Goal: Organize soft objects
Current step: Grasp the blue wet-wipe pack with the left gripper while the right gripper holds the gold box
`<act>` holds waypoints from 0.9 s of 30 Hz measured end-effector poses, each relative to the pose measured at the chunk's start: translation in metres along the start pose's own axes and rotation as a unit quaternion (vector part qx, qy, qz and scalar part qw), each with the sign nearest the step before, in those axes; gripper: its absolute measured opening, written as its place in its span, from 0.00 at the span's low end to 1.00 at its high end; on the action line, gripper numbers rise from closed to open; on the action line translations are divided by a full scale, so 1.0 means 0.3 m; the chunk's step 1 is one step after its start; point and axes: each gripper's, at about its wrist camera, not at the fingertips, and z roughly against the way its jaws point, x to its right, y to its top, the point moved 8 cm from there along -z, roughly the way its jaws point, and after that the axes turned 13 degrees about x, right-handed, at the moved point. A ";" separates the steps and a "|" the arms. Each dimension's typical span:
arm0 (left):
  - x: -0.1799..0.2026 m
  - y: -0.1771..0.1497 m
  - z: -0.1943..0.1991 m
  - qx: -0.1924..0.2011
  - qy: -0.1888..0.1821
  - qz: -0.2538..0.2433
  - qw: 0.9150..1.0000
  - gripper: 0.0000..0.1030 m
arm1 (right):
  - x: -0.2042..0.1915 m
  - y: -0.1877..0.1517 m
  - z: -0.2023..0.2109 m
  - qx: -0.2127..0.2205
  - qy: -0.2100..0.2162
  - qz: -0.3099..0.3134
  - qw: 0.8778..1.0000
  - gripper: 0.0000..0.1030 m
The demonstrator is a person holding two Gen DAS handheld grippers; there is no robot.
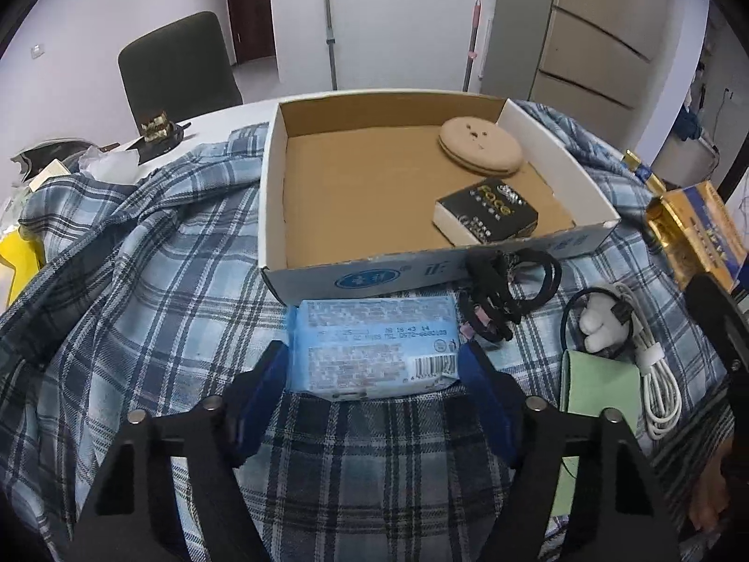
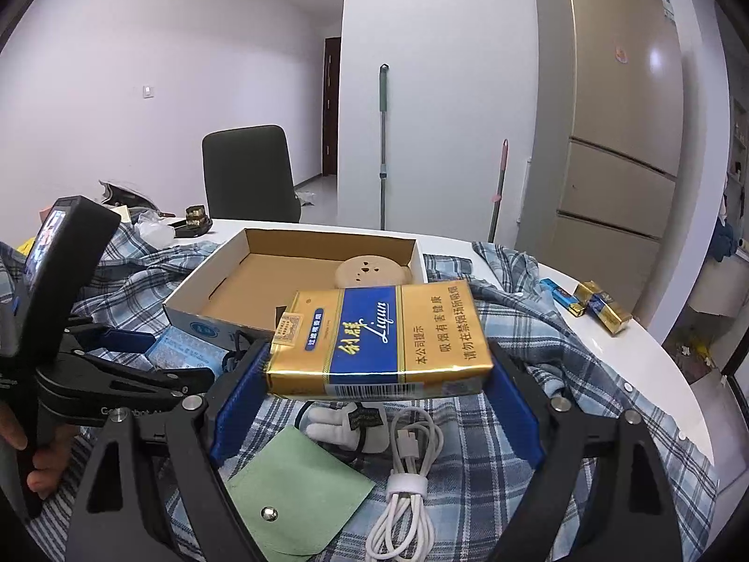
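Note:
My left gripper (image 1: 372,365) is shut on a light blue tissue pack (image 1: 372,344) that lies on the plaid shirt (image 1: 140,281), just in front of the open cardboard box (image 1: 356,271). The box holds a round beige compact (image 1: 480,145) and a small black box (image 1: 487,218). My right gripper (image 2: 377,374) is shut on a gold and blue cigarette carton (image 2: 379,342), held above the shirt near the box (image 2: 210,290). The left gripper also shows in the right wrist view (image 2: 131,356), with the tissue pack (image 2: 187,351).
Black hair ties (image 1: 510,290), a white plush toy (image 1: 599,323), a white cable (image 2: 407,482) and a green pouch (image 2: 295,491) lie on the shirt. Small gold packs (image 2: 599,309) sit at the table's right. A dark chair (image 2: 248,173) stands behind.

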 end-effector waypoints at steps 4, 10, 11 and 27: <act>-0.019 0.009 0.025 0.019 -0.004 0.018 1.000 0.49 | 0.001 0.003 0.003 0.003 0.000 -0.001 1.000 0.84; -0.007 -0.002 0.010 0.004 -0.023 0.019 1.000 0.83 | 0.000 0.001 0.001 0.001 0.001 0.000 1.000 0.84; 0.004 0.001 0.015 0.008 -0.028 0.013 0.999 0.84 | 0.000 0.001 0.001 0.001 0.002 -0.001 1.000 0.84; 0.053 0.017 -0.048 -0.021 -0.010 -0.043 0.999 0.88 | -0.004 -0.002 -0.006 -0.006 0.005 -0.005 1.000 0.84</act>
